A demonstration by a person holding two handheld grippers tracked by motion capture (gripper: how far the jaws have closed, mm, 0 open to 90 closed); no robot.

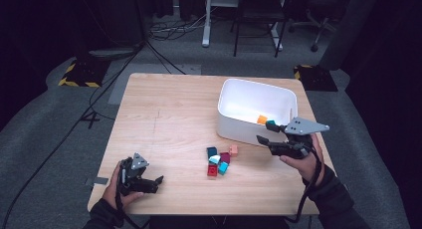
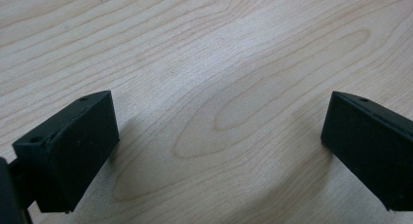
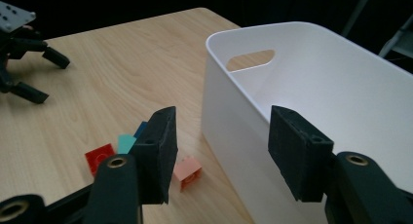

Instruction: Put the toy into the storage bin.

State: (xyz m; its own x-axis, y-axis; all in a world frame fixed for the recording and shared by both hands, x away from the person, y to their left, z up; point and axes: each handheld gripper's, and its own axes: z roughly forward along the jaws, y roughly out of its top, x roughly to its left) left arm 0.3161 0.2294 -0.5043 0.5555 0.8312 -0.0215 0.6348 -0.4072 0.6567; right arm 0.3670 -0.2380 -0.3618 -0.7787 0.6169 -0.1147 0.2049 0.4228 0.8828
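Right gripper [image 1: 265, 132] over near wall of white bin [image 1: 278, 92], jaws wide, empty. Left gripper [image 1: 149, 180] idle near front left corner of table [image 1: 164, 104], jaws wide, empty. Loose blocks [image 1: 219, 160] clustered just in front of bin, toward front edge; orange block [image 1: 262, 119] and teal one inside bin.

Risks: lowered jaw may catch bin rim and shove bin; tight cluster invites pinching two blocks or scattering neighbours; pink block [image 3: 187, 173] sits close against bin wall, little finger room.

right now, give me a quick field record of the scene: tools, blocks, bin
left tool: open, empty, low over bare table near its front left corner
right tool: open, empty, at the near wall of the bin
bin: white, holds an orange block
loose blocks: small cluster on the table in front of the bin, pink block nearest it
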